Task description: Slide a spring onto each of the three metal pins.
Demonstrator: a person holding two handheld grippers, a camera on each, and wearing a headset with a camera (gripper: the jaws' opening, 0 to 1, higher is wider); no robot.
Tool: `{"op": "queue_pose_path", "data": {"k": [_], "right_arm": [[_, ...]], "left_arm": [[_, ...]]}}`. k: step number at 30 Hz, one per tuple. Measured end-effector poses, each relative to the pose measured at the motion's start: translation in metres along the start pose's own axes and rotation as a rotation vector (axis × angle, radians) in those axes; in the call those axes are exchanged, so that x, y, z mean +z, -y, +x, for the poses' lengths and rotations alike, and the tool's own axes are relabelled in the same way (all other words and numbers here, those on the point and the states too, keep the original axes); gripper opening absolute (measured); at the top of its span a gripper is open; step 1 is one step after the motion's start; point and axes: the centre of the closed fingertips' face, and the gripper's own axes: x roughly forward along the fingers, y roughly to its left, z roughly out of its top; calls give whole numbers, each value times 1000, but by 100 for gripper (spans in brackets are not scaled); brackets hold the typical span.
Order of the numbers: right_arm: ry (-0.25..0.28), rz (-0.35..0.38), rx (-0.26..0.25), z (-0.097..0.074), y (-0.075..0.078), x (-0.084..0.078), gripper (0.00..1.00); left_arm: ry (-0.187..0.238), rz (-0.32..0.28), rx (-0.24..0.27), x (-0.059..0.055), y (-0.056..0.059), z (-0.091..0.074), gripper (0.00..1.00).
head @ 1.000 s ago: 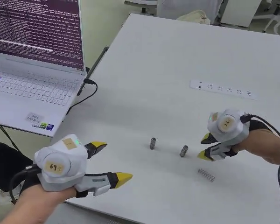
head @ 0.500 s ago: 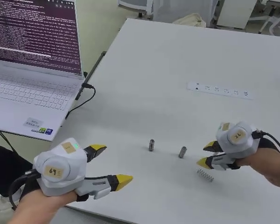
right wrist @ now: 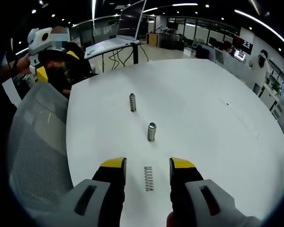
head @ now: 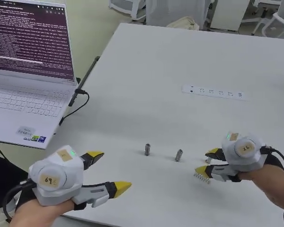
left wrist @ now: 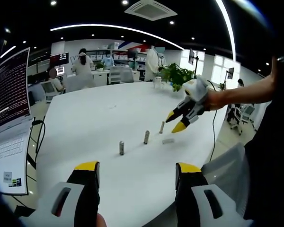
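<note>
The right gripper point(right wrist: 147, 163), lowered in the last second, is bracketing the loose spring point(right wrist: 148, 178) with jaws apart, apparently readying a pickup, while the left gripper point(head: 110, 170) is waiting, jaws spread.

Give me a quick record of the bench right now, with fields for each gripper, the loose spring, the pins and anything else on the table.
left gripper: open, holding nothing, over the table's near edge
right gripper: open, low over the loose spring
loose spring: lying flat, between the right fingers, not gripped
pins: two upright, each seems to carry a coil
laptop: open, screen lit, at the left
power strip: farther back on the table
</note>
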Motion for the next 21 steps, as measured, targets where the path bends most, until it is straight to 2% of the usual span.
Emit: {"op": "queue_pose_path", "data": {"k": [10,17,21], "right_arm": [[76,84,-41,-19,-7,-7,38],[97,124,-57,-30,-13,-13,41],[80,120,-60,-34,-18,-20,43]], "left_arm": [[2,2,-9,2,2,4,61],[-2,6,-19,2,5,6,61],[-5,8,-24,1,6,7,61]]}}
